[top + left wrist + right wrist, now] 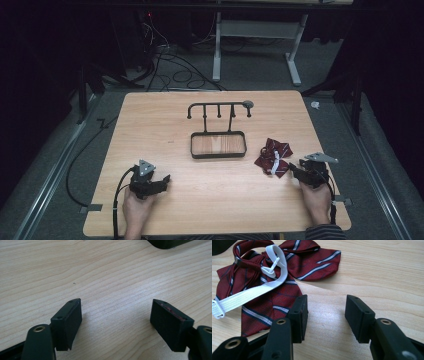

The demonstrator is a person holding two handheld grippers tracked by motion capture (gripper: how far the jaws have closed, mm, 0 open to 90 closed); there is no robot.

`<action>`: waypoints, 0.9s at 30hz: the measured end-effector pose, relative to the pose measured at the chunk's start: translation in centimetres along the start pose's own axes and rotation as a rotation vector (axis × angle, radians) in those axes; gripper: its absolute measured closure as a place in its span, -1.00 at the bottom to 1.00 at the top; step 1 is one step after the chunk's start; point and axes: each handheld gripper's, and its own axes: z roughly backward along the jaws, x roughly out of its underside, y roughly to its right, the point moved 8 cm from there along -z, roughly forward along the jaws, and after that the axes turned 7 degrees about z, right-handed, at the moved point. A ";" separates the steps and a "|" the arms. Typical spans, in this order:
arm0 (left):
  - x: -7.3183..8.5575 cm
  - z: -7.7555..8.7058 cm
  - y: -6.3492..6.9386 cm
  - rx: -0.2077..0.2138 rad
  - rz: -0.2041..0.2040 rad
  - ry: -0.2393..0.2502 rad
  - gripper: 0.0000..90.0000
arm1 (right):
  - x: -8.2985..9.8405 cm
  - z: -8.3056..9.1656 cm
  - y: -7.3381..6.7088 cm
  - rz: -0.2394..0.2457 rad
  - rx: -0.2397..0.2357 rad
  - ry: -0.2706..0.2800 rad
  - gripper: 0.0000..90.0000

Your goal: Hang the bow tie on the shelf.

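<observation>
Both grippers, left gripper [116, 315] and right gripper [325, 315], stood spread, empty; bow tie [269, 282] near table's [150, 110] right edge was partly cropped.

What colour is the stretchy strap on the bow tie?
White. The strap lies across the dark red striped bow tie, clearest in the right gripper view.

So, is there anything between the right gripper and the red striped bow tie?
Nothing visible. The right gripper is open, on bare table, and the bow tie lies just ahead, toward its left jaw, with its white elastic strap on top. No other object sits between them.
</observation>
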 end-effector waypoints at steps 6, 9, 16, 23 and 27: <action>0.0 0.0 0.0 0.000 0.000 0.000 -0.42 | 0.0 0.0 0.0 0.000 -0.004 0.002 0.22; 0.0 0.0 0.0 0.000 0.000 0.000 -0.42 | 0.0 0.0 0.0 0.000 -0.004 0.002 0.22; 0.0 0.0 0.0 0.000 0.000 0.000 -0.42 | 0.0 0.0 -0.1 0.001 -0.003 0.000 0.21; 0.0 0.0 0.0 0.000 0.000 0.000 -0.42 | 0.0 0.0 0.0 0.005 -0.003 0.002 0.22; 0.0 0.0 0.0 0.000 0.000 0.000 -0.42 | 0.0 0.1 -0.1 -0.001 -0.006 0.001 0.23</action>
